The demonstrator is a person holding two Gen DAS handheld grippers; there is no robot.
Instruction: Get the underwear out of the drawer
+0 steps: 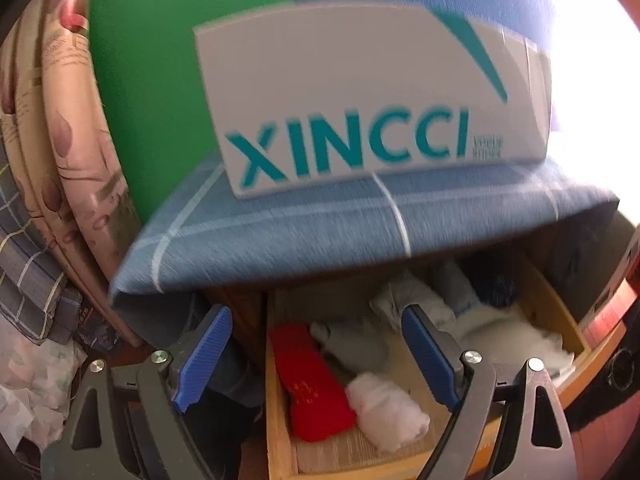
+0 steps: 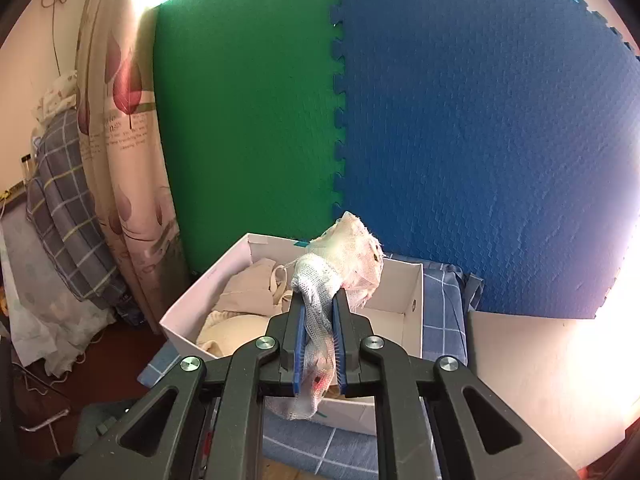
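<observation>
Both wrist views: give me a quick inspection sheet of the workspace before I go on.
Surface: blue checked cloth covers the cabinet top above the open wooden drawer.
Job's things: right gripper holds a pale knit garment over the white box; red roll and white bundle lie in the drawer.
Clutter: cream garments already in the box.
Grippers: left gripper open, empty, aimed at the drawer; right shut on the garment.
Cables: white cord on the floor.
Surroundings: green and blue foam mats, floral curtain, checked bedding.
</observation>
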